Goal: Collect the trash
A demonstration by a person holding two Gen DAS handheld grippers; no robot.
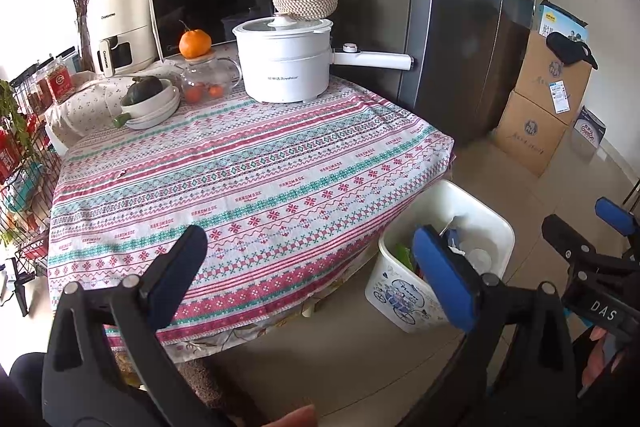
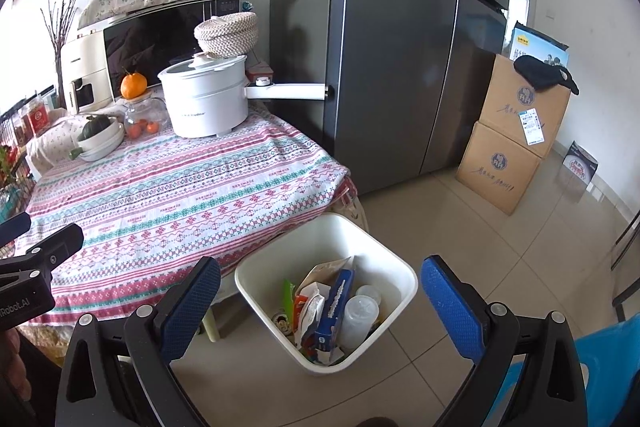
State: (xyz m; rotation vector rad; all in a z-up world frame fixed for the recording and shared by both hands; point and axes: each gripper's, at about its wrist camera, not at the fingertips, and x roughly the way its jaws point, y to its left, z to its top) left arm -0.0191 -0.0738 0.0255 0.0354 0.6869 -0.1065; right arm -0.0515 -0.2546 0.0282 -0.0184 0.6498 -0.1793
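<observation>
Looking across the bench, I see its patterned cloth, one white pot and one microwave at the far edge, and the fridge beyond. Two cardboard boxes stack on the tiled floor. One white bin of trash stands at the bench's near right corner. My left gripper and right gripper both have fingers apart, empty.

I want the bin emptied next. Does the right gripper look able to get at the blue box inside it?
Probably yes: the right gripper hangs open above the bin, and the blue box stands uncovered.
</observation>
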